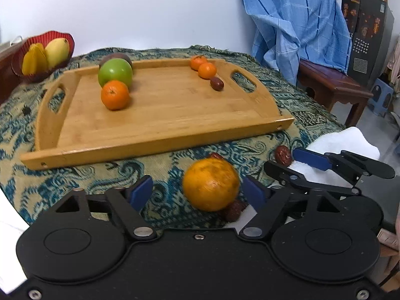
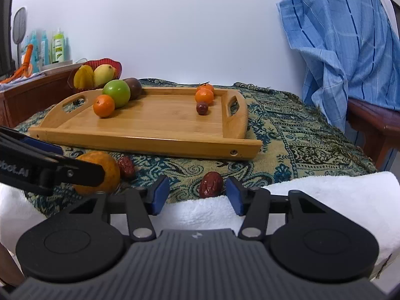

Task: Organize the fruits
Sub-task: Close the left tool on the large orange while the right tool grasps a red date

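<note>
Both grippers reach for loose fruit at the near edge of the table, the tray waits behind.

Nearest, the left gripper [image 1: 197, 192] stands with its jaws apart around the big orange [image 1: 210, 184]; its right pad is very close to the peel, its left pad is clearly off, so I judge it is not gripped yet. One red date [image 1: 233, 211] lies against the near side of this orange, which may disturb the closing. To the right, the right gripper [image 2: 197, 193] has its jaws half open on both sides of another red date [image 2: 210, 184], not pressing it. Both fruits rest on the patterned cloth [image 2: 287, 137], near the white towel [image 2: 312, 187]. Farther, the wooden tray [image 2: 150, 141] holds fruit in two rows: a small orange [image 2: 104, 109] and a green apple [image 2: 116, 93] on the left, the tangerines [image 2: 204, 95] and a date on the right, apparently sorted by size. Farthest left stands a red bowl [image 2: 116, 66].
</note>
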Available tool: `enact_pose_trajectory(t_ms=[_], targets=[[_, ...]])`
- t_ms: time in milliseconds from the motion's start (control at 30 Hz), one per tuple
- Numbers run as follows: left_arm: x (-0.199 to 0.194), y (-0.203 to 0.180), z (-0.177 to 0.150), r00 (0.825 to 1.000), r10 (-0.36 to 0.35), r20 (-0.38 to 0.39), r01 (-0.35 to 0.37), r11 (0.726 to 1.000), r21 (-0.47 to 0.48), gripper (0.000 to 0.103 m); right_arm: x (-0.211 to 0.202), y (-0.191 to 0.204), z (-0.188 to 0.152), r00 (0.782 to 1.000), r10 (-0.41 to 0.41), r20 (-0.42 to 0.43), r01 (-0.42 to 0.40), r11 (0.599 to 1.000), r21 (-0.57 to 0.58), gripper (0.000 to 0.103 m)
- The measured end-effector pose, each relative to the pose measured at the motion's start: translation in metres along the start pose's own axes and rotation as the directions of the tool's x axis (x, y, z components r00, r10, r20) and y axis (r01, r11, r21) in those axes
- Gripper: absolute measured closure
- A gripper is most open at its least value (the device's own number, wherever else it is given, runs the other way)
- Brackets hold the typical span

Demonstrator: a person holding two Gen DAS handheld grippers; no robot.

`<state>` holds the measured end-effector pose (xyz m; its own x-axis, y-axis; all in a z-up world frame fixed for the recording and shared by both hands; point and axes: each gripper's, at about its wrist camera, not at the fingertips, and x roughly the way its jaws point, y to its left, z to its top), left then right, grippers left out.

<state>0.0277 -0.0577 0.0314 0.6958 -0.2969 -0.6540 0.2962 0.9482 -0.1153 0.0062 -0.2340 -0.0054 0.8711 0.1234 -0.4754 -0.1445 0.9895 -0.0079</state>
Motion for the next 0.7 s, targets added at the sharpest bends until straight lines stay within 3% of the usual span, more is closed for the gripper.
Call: enact_pose_trajectory(t_ms=[300, 367, 433, 700], targets=[[0.013, -0.006, 0.0, 0.999, -0.027, -0.041, 0.027, 0.999, -0.018, 0.052, 0.003, 0.0, -0.001, 1.0, -0.022, 0.0, 0.022, 1.0, -0.002, 0.057], [0.013, -0.007, 0.0, 0.999, -0.019, -0.037, 0.019, 1.0, -0.022, 0.053, 0.003, -0.001, -0.001, 0.999, -0.04, 0.006, 0.04, 0.999, 0.008, 0.065], [0.011, -0.009, 0.0, 0.999, -0.013, -0.033, 0.012, 1.0, -0.02, 0.053, 0.003, -0.003, -0.001, 0.998, -0.06, 0.011, 0.06, 0.998, 0.021, 0.079], [-0.001, -0.001, 0.002, 1.0, 0.018, 0.003, -0.018, 0.999, -0.038, 0.053, -0.002, -0.008, -0.003, 0.998, -0.058, 0.037, 0.056, 0.998, 0.04, 0.08]])
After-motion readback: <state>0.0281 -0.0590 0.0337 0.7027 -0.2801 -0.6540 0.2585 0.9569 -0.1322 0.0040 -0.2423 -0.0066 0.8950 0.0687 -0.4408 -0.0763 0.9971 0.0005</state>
